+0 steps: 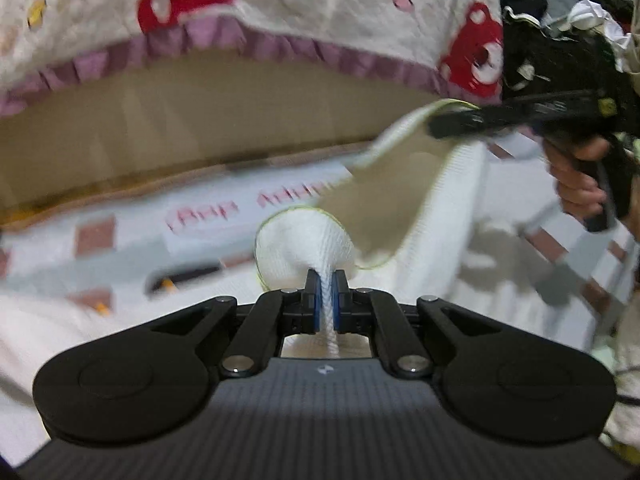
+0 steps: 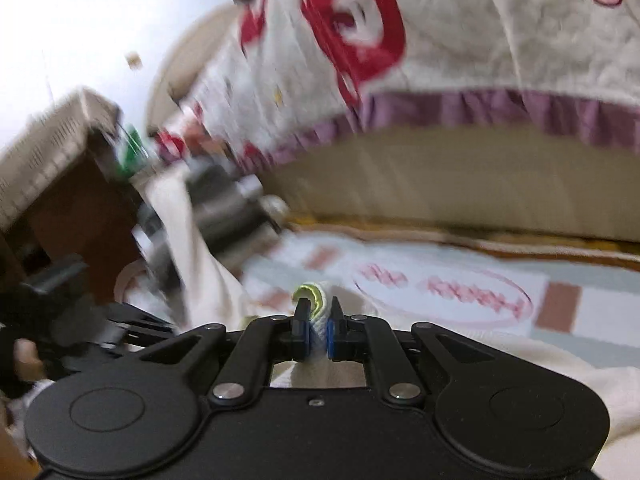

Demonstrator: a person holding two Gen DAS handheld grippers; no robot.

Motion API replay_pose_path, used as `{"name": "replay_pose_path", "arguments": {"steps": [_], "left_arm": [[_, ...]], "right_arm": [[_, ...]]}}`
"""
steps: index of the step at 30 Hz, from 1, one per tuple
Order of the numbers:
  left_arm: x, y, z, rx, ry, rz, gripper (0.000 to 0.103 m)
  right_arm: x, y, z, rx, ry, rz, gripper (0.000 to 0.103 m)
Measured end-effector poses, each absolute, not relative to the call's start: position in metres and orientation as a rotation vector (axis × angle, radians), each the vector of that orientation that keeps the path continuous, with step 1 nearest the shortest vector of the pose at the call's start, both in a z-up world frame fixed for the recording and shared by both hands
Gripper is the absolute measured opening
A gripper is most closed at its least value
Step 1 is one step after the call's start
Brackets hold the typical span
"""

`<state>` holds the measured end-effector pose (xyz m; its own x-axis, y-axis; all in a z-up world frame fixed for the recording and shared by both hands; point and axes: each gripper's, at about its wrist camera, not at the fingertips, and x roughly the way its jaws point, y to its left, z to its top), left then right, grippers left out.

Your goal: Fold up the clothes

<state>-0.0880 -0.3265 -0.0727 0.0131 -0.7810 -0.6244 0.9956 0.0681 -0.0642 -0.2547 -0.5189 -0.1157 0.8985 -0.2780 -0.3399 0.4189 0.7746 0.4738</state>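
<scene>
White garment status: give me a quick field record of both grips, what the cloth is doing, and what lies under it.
garment: white ribbed garment with yellow-green edge trim, lifted off the surface
left gripper: jaws shut on a bunched fold of the cloth
right gripper: jaws shut on the trimmed edge
span: cloth hangs between the two grippers, not flat
hand: holds the right gripper's handle, seen in the left wrist view
surface below: patterned bedding with pink lettering
background: quilt with red print and purple ruffle
image quality: motion blur in both views

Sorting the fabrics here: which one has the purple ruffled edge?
The quilt with red patches draped over the bed; the white ribbed garment held in both jaws has thin yellow-green trim.
</scene>
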Motion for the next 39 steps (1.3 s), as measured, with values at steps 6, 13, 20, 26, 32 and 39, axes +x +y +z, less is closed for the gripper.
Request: {"name": "replay_pose_path", "arguments": {"steps": [6, 13, 20, 26, 32, 39], "left_arm": [[-0.027, -0.416, -0.051, 0.487, 0.521, -1.360, 0.004], [0.043, -0.530, -0.055, 0.531, 0.490, -1.222, 0.004], [0.062, -0.568, -0.103, 0.568, 0.475, -1.109, 0.001], [0.095, -0.564, -0.090, 0.397, 0.500, -1.052, 0.004], [0.099, -0.513, -0.098, 0.442, 0.689, -1.136, 0.025], [0.096, -0.427, -0.133, 0.475, 0.850, -1.168, 0.045]], "right_arm": [[-0.239, -0.559, -0.104, 0.542, 0.309, -0.568, 0.010], [-0.221, -0.620, -0.111, 0.541, 0.311, -0.984, 0.033], [-0.250, -0.628, -0.165, 0.579, 0.476, -0.967, 0.040], [-0.275, -0.635, -0.175, 0.635, 0.475, -0.979, 0.040], [-0.267, -0.630, -0.169, 0.658, 0.439, -0.937, 0.040], [-0.232, -0.626, -0.169, 0.630, 0.472, -0.856, 0.040]]}}
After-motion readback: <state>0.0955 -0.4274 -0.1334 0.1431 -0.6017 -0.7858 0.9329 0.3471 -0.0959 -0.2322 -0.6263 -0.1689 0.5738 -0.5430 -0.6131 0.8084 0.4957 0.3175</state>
